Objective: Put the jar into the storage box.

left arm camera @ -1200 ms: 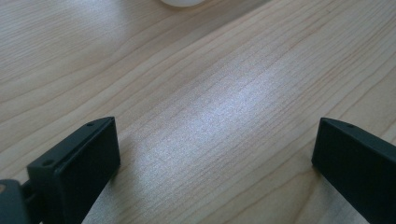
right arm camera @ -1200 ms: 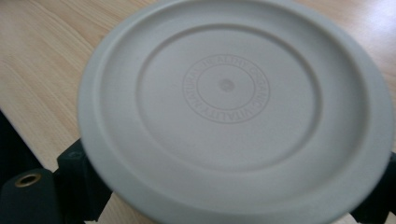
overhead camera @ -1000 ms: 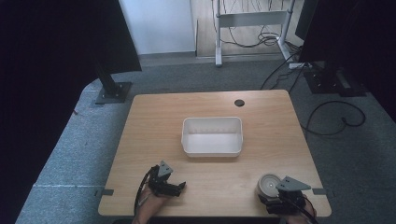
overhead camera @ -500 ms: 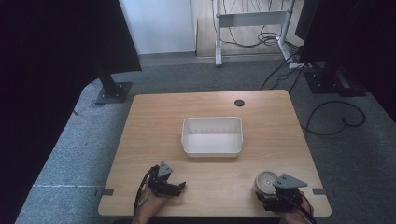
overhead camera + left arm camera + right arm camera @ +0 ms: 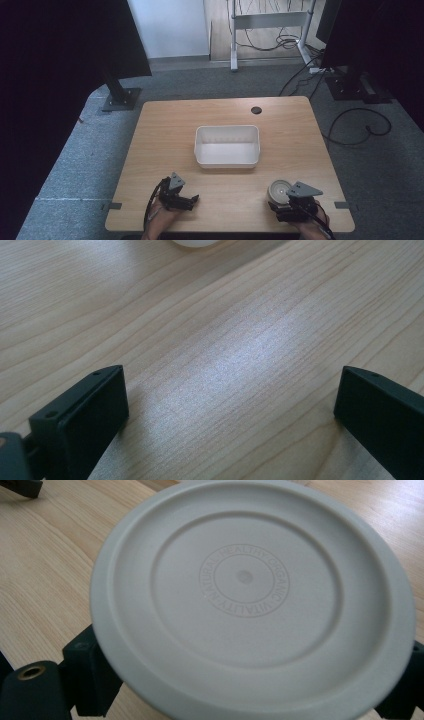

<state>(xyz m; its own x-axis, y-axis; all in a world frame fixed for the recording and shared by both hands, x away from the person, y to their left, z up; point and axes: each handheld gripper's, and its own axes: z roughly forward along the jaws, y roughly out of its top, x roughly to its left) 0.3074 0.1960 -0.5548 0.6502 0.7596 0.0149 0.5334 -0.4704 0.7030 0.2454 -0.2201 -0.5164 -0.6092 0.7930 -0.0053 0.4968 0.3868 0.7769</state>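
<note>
- The wooden surface (image 5: 165, 130) is mostly bare: wide open wood lies all around the white tub (image 5: 227, 145), which sits near the middle, slightly toward 12 o'clock from the two claws.
- One small dark round hole (image 5: 256, 110) sits near the far edge at about 12 o'clock, well apart from the tub.
- The left claw (image 5: 186, 201) rests near the near edge at about 7 o'clock, close to that edge, with free wood running from it toward the tub.
- In the left gripper view the left claw's jaws stand wide apart, released, with only bare wood grain between them; a pale rounded rim of something (too little of it to name) peeks in at the top edge.
- The right claw (image 5: 280, 197) sits at about 5 o'clock, also close to the near edge and not far from the right edge.
- One round white lid (image 5: 250, 595) lies between the right claw's jaws, which stand at its two sides; whether they press it I cannot tell.
- The lid carries a raised ring of lettering around its centre (it reads "NATURAL HEALTHY ORGANIC VITALITY").
- The tub is one rectangular container, open at the top, and its inside looks empty.
- Count: two claws, one tub, one lid, one hole.
</note>
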